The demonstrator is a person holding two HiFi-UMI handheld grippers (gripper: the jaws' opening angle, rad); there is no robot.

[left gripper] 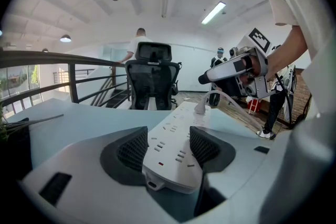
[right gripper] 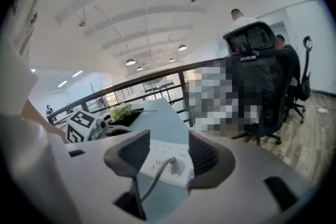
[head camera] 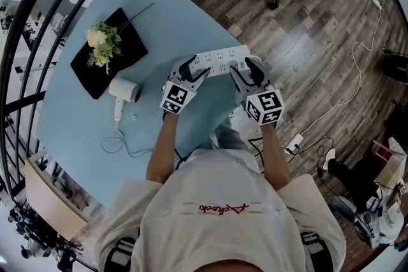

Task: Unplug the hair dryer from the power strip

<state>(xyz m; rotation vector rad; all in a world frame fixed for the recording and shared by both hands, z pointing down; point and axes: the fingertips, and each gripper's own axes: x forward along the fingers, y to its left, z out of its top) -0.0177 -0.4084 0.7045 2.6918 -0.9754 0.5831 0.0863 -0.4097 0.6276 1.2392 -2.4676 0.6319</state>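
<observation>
Clamped onto the left end of the white power strip (head camera: 220,61) with the left gripper (left gripper: 168,147), ribbed pads pressed against its two long sides, the end face poking out nearer than the jaws. Lying flat on the pale blue table (head camera: 182,13), lengthwise from left to right, close to the table's near right edge.

Spread wide with the right gripper (right gripper: 167,157) around the other, right end of the strip. Seated there in an end socket: a round white plug (right gripper: 177,166), squarely between the two pads but touched by neither, with a gap on each side. Trailing from it back through the open jaws and down out of sight, a pale cord (right gripper: 153,182). From the left gripper view, seen at the far end of the strip, just below the right gripper's tips.

Resting on its side further left on the table, the white hair dryer (head camera: 124,92), well apart from both grippers, handle pointing toward the near edge. Just beyond it, a black tray (head camera: 86,76) bearing a small bunch of flowers (head camera: 102,42). Looped loosely on the table nearer the person, more of the thin cord.

Standing past the table's far edge, a black office chair (left gripper: 153,78).
</observation>
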